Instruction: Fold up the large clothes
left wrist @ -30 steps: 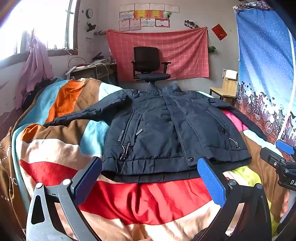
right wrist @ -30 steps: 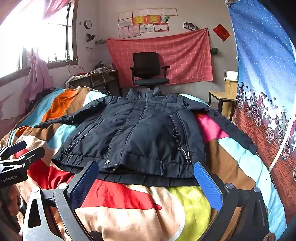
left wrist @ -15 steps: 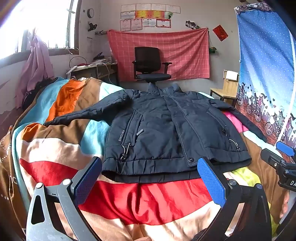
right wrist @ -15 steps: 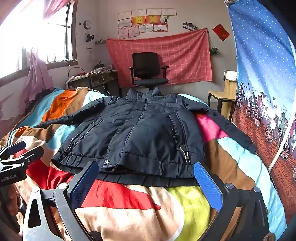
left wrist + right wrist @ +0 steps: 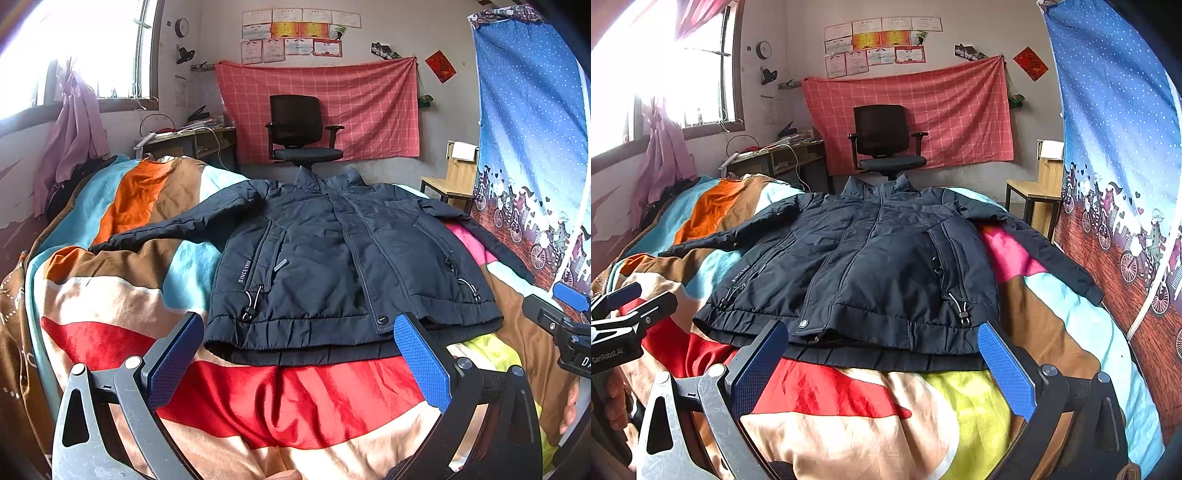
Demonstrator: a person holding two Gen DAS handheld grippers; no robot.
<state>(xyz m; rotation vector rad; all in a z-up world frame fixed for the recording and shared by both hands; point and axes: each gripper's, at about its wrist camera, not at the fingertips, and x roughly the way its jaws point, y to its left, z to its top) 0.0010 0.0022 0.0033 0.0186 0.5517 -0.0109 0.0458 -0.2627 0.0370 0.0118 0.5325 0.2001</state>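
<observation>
1. Basically, the dark padded jacket [image 5: 332, 266] lay face up and spread flat on the bed's striped blanket [image 5: 295, 398], collar toward the far office chair [image 5: 299, 129], hem nearest the cameras.
2. Both sleeves were out: one stretched left over the orange and brown stripes [image 5: 173, 229], the other ran along the right edge by the blue curtain [image 5: 1049, 254].
3. The left tool [image 5: 299, 358] was wide open, blue pads apart, holding nothing; it sat just short of the hem, above the red stripe.
4. The right tool [image 5: 882, 362] was likewise wide open and empty, near the hem on the jacket's right side, not touching the cloth as far as could be told.
5. Handling guess: soft, puffy and bulky, moderate weight for clothing, shell looked smooth so probably slippery; thick layers would spring back after a fold.
6. The hem [image 5: 886, 332] showed two layers, an inner edge peeking below the outer one, so a pinch would have to catch both.
7. Best holds, judged: a sleeve cuff or shoulder seam for folding sleeves inward, then the hem corners near the drawcord toggles [image 5: 962, 314] for folding up toward the collar.
8. Risk: a shallow pinch could slip off the padded shell, or grab blanket too.
9. No fold was made yet.
</observation>
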